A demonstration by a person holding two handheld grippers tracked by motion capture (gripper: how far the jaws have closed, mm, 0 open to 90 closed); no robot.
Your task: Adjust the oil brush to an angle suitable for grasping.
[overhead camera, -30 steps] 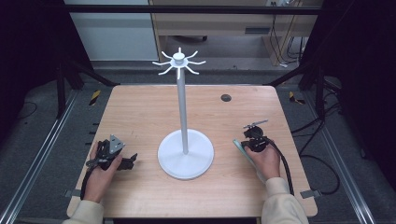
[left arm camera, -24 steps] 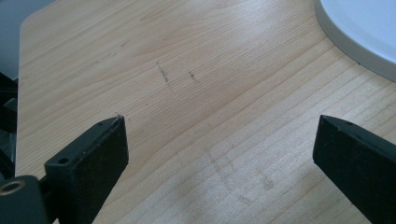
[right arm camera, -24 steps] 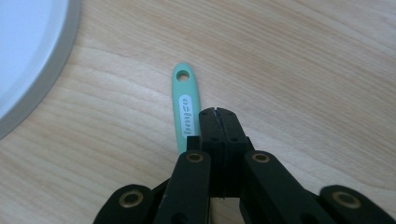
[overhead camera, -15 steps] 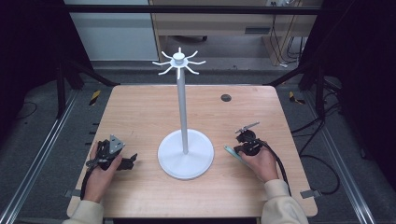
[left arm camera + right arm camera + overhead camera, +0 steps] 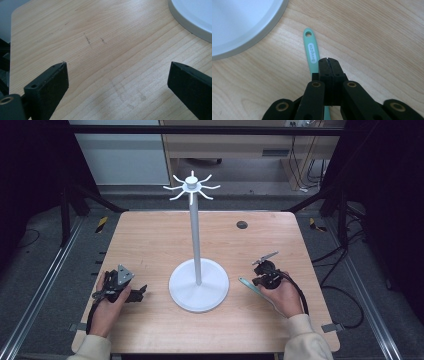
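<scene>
A slim mint-green handle (image 5: pixel 312 51) is seen lying flat on the wooden counter (image 5: pixel 150 240), near the round white base of a tall stand (image 5: pixel 198 285). In the right gripper view its free end is shown with a small hanging hole and a white oval label bearing lettering; the rest passes under the right claw (image 5: pixel 328 60), whose jaws are pressed together above it. Whether the handle is pinched cannot be told. In the high view the same handle (image 5: pixel 248 285) is seen only as a thin pale strip by the right claw (image 5: pixel 256 282), held in the right hand (image 5: pixel 282 295). The stand's pole and its crown of white hooks are shown in the high view. The left claw (image 5: pixel 142 292) rests at the counter's left side; in the left gripper view its jaws (image 5: pixel 115 82) are spread wide over bare wood, with the base's rim (image 5: pixel 185 27) at the upper right.
</scene>
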